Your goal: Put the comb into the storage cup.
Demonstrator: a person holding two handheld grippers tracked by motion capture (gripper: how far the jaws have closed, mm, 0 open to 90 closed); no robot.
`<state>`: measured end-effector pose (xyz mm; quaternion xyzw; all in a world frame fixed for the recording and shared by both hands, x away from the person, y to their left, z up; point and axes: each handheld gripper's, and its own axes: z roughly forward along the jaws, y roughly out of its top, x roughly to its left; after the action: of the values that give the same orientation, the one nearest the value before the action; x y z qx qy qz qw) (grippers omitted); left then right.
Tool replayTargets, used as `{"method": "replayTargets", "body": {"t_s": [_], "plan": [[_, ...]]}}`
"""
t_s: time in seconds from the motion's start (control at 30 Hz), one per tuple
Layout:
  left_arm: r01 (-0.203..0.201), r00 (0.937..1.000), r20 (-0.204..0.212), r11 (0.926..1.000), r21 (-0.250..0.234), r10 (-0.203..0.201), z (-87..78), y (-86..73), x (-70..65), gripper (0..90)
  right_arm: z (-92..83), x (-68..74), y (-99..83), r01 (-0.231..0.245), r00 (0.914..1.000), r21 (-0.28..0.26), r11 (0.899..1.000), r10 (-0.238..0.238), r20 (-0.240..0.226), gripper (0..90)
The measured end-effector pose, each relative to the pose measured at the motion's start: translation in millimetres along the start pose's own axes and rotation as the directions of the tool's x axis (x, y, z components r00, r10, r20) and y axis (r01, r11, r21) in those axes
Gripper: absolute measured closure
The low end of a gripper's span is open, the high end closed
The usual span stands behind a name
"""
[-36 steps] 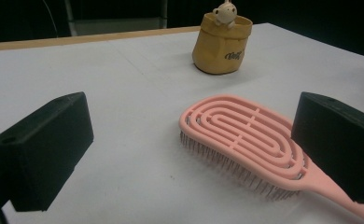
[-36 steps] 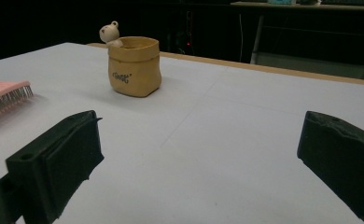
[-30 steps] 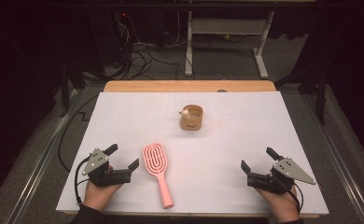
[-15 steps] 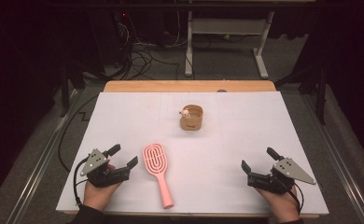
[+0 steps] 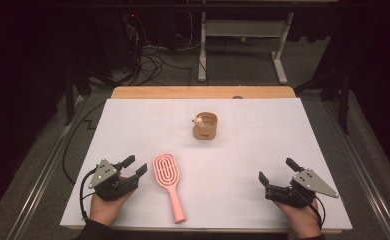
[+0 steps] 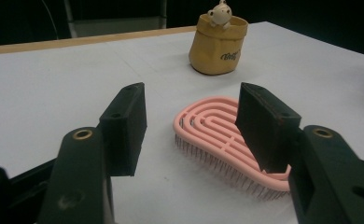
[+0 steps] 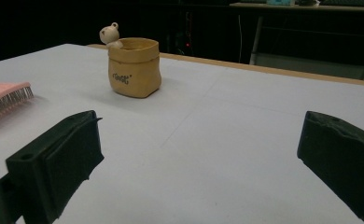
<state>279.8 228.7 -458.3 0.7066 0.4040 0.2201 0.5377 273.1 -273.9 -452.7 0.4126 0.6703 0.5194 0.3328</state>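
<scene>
1. The left gripper point(image 5: 133, 169) rests at the near left corner of the table point(image 5: 293, 125), held in the person's left hand point(image 5: 105, 207). Its jaws have just been closing from their widest spread to roughly half of it, with nothing between them; in the left gripper view the pads stand apart over bare tabletop.
2. The pink hairbrush point(image 5: 169, 184) lies flat just beside that gripper, toward the table's middle, head pointing to the far edge and handle reaching toward the near edge. In the left gripper view its bristled head point(image 6: 217, 135) sits just past the jaw on the right of the picture, not touched.
3. My reading: the narrowing looks like a pre-set for a thin thing, so the brush is the likely target and the grasp has not begun.
4. The right gripper point(image 5: 275, 172) sits at the near right corner, jaws spread wide and empty, well apart from the brush.
5. A small tan pouch-shaped cup point(image 5: 205, 127) with a bear figure point(image 5: 199, 120) on its rim stands upright near the middle of the table, toward the far edge, apart from everything else.
6. Neither hand has shifted from where it lay a second ago; the brush and cup are unmoved too.
</scene>
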Motion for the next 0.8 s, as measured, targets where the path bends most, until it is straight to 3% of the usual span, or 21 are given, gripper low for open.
{"method": "replayTargets", "body": {"t_s": [0.03,0.1,0.2,0.37,0.63,0.67,0.8], "plan": [[0.001,1.0,0.007,1.0,0.001,-0.001,-0.2,0.2,0.2,42.7,-0.1,0.0,0.0,0.002,1.0,-0.001,1.0,-0.002,0.0,0.3],[-0.01,0.9998,0.018,0.9999,0.003,0.01,-1.5,0.7,-0.3,56.0,-0.1,-0.1,0.0,0.002,1.0,-0.001,1.0,-0.002,0.0,0.3],[-0.037,0.999,0.024,0.9993,0.009,0.037,-2.9,2.3,-2.6,57.3,-0.1,-0.3,0.0,0.001,1.0,-0.001,1.0,-0.001,0.001,0.3],[-0.067,0.9974,0.025,0.9977,0.003,0.067,-3.5,2.7,-6.7,69.0,0.0,-0.2,0.0,0.003,1.0,-0.001,1.0,-0.003,0.001,0.4],[-0.06,0.9975,0.038,0.9982,-0.011,0.06,-4.8,3.7,-9.3,80.1,0.0,-0.1,0.1,0.001,1.0,-0.001,1.0,-0.001,0.001,0.3],[-0.068,0.9973,0.027,0.9976,-0.014,0.069,-5.2,3.8,-10.9,86.2,0.0,0.0,0.1,0.001,1.0,-0.002,1.0,-0.001,0.001,0.3],[-0.088,0.9956,0.033,0.9961,-0.011,0.088,-4.2,5.6,-15.1,88.6,0.0,-0.2,0.1,-0.001,1.0,-0.001,1.0,0.001,0.002,0.3]]}}
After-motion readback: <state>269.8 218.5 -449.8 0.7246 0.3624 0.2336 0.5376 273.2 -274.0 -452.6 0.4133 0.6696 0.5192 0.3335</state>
